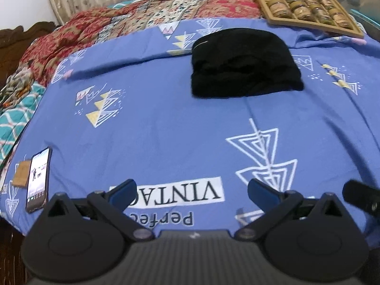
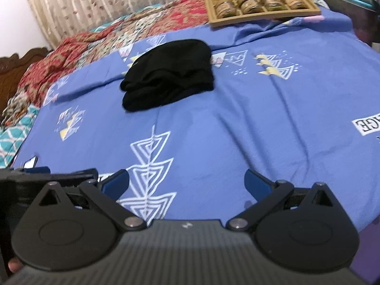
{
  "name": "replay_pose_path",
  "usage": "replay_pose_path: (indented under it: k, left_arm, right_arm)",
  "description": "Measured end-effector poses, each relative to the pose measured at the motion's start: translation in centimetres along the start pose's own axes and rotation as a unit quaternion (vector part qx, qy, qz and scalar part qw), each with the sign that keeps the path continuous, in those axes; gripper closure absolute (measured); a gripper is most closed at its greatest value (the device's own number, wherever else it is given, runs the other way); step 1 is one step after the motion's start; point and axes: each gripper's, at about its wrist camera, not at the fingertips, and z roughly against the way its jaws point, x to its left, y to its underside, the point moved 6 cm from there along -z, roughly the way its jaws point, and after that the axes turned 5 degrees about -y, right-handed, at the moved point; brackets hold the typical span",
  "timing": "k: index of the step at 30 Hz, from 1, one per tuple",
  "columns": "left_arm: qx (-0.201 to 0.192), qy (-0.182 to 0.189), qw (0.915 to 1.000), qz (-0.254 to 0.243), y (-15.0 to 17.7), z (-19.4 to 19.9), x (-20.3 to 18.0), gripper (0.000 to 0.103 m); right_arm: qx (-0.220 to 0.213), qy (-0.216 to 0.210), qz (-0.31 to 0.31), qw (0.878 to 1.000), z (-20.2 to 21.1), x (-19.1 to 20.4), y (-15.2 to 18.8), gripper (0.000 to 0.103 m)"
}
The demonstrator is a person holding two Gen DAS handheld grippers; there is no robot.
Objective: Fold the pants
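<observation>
— Where are the pants right now?

— The black pants (image 1: 244, 66) lie folded in a compact bundle on the blue bedsheet (image 1: 166, 118), well ahead of my left tool (image 1: 192, 190) and a little to its right. From my right tool (image 2: 186, 181) they sit ahead and to the left (image 2: 168, 71). Neither tool touches them.

— And what are your tools doing?

— Both are released. The left tool's blue-padded fingers (image 1: 123, 191) stand wide apart with nothing between them, hovering over the near edge of the bed above the printed white label on the sheet. The right tool's fingers (image 2: 257, 184) are spread just as wide and hold nothing, over the white triangle pattern.

— Anything else around them?

— Beyond the pants, further out and to the right of my left tool, a tan tray (image 1: 306, 19) holds small jars (image 1: 279, 8) in its compartments. To the far left of my left tool, close by, a phone (image 1: 39, 180) lies on the sheet with its screen lit. Behind the sheet is a red patterned blanket (image 1: 95, 23), and a curtain (image 2: 95, 0) hangs at the back. The side of my left tool shows at the left edge of the right view.
</observation>
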Motion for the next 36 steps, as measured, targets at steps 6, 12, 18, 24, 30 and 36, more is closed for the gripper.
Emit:
replay_pose_path:
  k: [6,12,18,24,30,36]
  left_arm:
    - [0.005,0.002,1.0000,0.003,0.27,-0.12,0.39,0.000]
    - [0.002,0.001,1.0000,0.003,0.25,-0.11,0.47,0.000]
    - [-0.002,0.000,1.0000,-0.004,0.31,0.06,0.38,0.000]
    - [0.004,0.003,1.0000,-0.005,0.37,-0.09,0.28,0.000]
    - [0.008,0.007,0.9999,-0.004,0.51,-0.13,0.24,0.000]
    - [0.011,0.008,0.9999,-0.004,0.55,-0.25,0.23,0.000]
  right_arm:
    - [0.002,-0.002,0.007,1.000,-0.07,0.25,-0.12,0.000]
    - [0.000,0.001,0.000,1.000,-0.06,-0.02,-0.07,0.000]
    - [0.000,-0.001,0.005,1.000,-0.15,0.23,-0.01,0.000]
    - [0.003,-0.002,0.003,1.000,-0.22,0.21,0.18,0.000]
    - [0.004,-0.003,0.006,1.000,-0.29,0.27,0.24,0.000]
    - [0.007,-0.002,0.006,1.000,-0.29,0.31,0.33,0.000]
